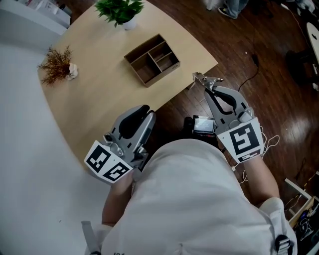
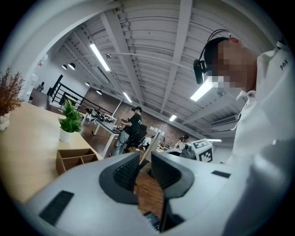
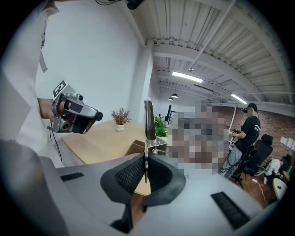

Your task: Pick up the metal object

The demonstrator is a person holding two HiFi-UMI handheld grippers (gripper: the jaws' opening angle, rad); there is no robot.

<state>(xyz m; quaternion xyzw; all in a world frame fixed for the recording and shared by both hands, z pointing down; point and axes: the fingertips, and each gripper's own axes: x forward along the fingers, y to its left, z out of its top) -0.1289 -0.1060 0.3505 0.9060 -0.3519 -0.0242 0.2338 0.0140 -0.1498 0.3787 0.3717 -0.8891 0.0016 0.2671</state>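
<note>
Two grippers: both are seen low in the head view, one either side of a white-shirted person.
Dried sprig (image 1: 57, 63): parked at the far left edge of the table (image 1: 94, 99), well apart from the action.
Potted plant (image 1: 119, 10): set at the far edge, no bother either.
Left gripper (image 1: 148, 111): held over the table's near edge. In its own view (image 2: 145, 162) the jaws are parted by just a slit and nothing is caught in it, only floor is seen through. Best left idle and out of the way, imo.
Wooden tray (image 1: 152, 60): divided, looks empty as far as can be seen, mid-table beyond the left gripper.
Metal object (image 1: 208, 78): already off the table, pinched at its lower end, the rest poking out past the jaws over the dark floor just beside the table's right corner. In the right gripper view (image 3: 149, 119) it is seen edge-on, upright, thin as a blade. What it actually is can't be told.
Right gripper (image 1: 205, 86): pads are clamped flat onto the metal object, no gap seen either side.
Step in hand: the pick looks basically done, so it's all about the hold.
Tips: squeeze should be held even and the wrist level, since thin smooth metal with a long free end is probably easily pivoted in the pads. Quick swings are best avoided.
</note>
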